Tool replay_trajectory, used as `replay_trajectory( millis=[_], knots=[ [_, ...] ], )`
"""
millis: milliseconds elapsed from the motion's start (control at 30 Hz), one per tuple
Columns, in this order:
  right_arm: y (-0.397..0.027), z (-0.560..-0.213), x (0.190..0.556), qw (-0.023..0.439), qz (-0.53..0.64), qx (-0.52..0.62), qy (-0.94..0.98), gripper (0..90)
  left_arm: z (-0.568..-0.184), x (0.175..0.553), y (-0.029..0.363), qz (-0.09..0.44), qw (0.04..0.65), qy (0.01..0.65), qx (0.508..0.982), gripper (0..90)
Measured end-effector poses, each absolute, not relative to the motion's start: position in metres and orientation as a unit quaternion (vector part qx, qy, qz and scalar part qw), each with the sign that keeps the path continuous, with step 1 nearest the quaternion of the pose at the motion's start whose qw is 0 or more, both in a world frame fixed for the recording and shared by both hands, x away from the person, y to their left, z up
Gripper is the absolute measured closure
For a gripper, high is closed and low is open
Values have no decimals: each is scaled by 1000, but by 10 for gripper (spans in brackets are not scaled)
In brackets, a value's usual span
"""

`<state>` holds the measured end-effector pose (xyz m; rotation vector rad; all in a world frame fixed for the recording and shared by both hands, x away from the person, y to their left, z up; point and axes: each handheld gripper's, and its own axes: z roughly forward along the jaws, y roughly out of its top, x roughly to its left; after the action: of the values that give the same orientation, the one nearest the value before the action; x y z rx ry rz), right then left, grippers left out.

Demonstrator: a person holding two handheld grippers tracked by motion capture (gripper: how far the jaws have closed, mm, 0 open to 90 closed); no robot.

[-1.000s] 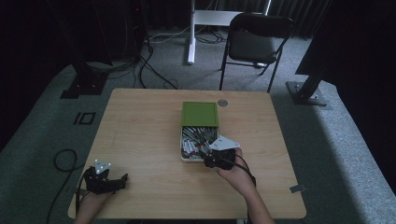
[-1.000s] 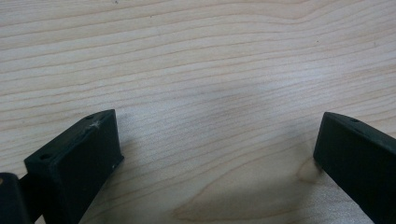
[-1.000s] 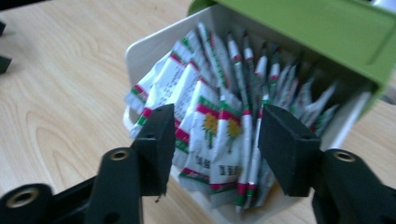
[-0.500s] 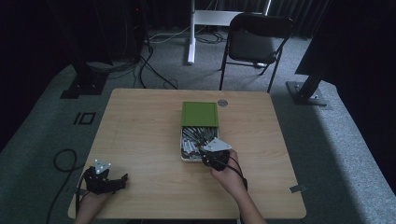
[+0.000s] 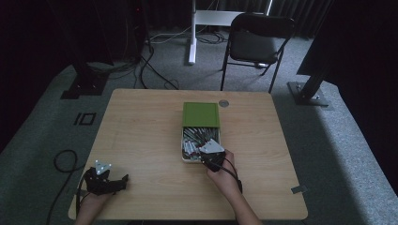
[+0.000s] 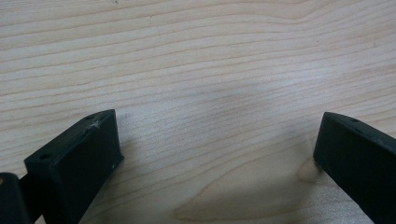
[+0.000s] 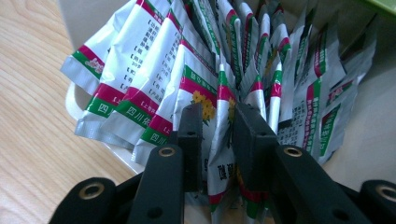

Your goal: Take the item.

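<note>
- Your right tongs (image 7: 217,140) have just been closing and are pinching one sachet (image 7: 219,135) standing among the packets in the open box (image 5: 187,157), near the table's (image 5: 141,136) middle.
- Your left tongs (image 6: 215,154) are resting wide open and empty at the table's near-left corner, well apart from the box.

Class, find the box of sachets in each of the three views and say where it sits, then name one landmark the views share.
High view: the box of sachets lies at table centre, green lid slid to its far end, right gripper at its near end.
Left gripper view: the box is not in this picture.
Right gripper view: the box wall is at upper left, sachets between the jaws.
Shared landmark: the wooden table.
</note>
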<state>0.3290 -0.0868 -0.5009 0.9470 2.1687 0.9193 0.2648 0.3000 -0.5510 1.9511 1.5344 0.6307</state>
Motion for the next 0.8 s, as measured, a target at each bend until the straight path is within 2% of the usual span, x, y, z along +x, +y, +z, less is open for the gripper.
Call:
replay_trajectory(
  millis=[167, 400, 800],
  knots=[
    [-82, -504, 329, 316, 332, 357, 814, 769, -551, 265, 300, 236, 286, 574, 730, 14],
    [-81, -503, 330, 321, 325, 371, 809, 862, -551, 265, 300, 236, 286, 574, 730, 14],
    [-88, -479, 326, 292, 369, 379, 797, 880, -551, 265, 300, 236, 286, 574, 730, 14]
  ],
)
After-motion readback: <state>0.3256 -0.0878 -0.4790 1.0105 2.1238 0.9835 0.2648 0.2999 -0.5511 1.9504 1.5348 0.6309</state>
